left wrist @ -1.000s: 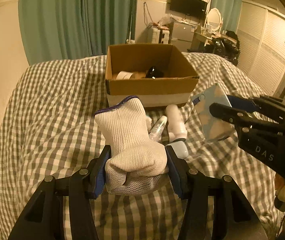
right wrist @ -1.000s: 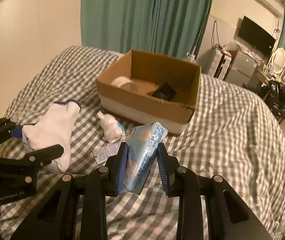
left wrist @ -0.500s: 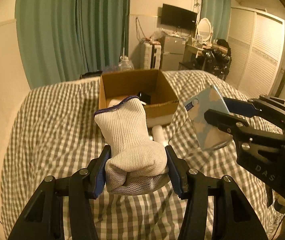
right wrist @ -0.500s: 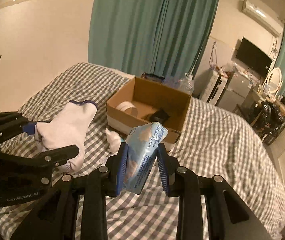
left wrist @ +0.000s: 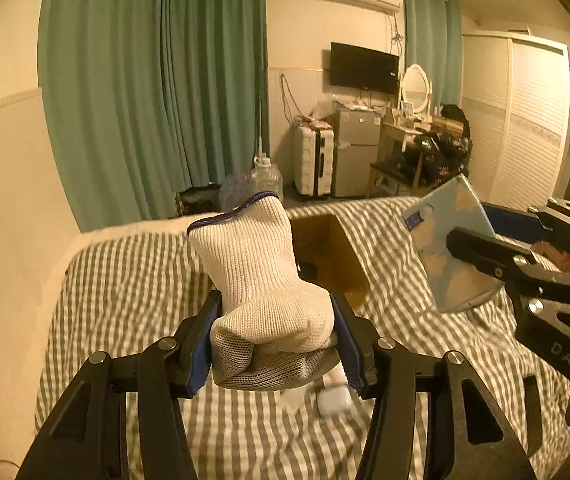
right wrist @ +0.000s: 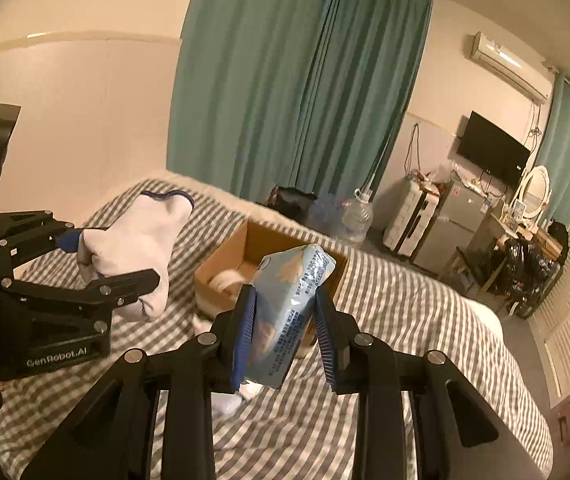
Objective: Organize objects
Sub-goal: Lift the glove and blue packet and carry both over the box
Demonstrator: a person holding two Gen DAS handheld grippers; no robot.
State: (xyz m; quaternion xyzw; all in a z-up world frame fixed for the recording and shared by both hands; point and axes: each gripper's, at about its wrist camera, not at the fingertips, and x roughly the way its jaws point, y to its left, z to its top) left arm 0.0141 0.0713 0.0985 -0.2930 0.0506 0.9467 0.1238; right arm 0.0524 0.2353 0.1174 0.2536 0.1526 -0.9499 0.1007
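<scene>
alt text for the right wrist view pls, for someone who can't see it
The right claw grips a light blue packet above a checked bed, with an open cardboard box behind it. At left, the left claw holds a white sock; green curtains hang behind.

Wide bed [left wrist: 133, 280] under grey-and-white checked cloth; open brown cardboard box [right wrist: 225, 264] resting on it toward the far side; small white bottle-like items [left wrist: 333, 400] lying blurred on the cloth nearer, just before the box
</scene>
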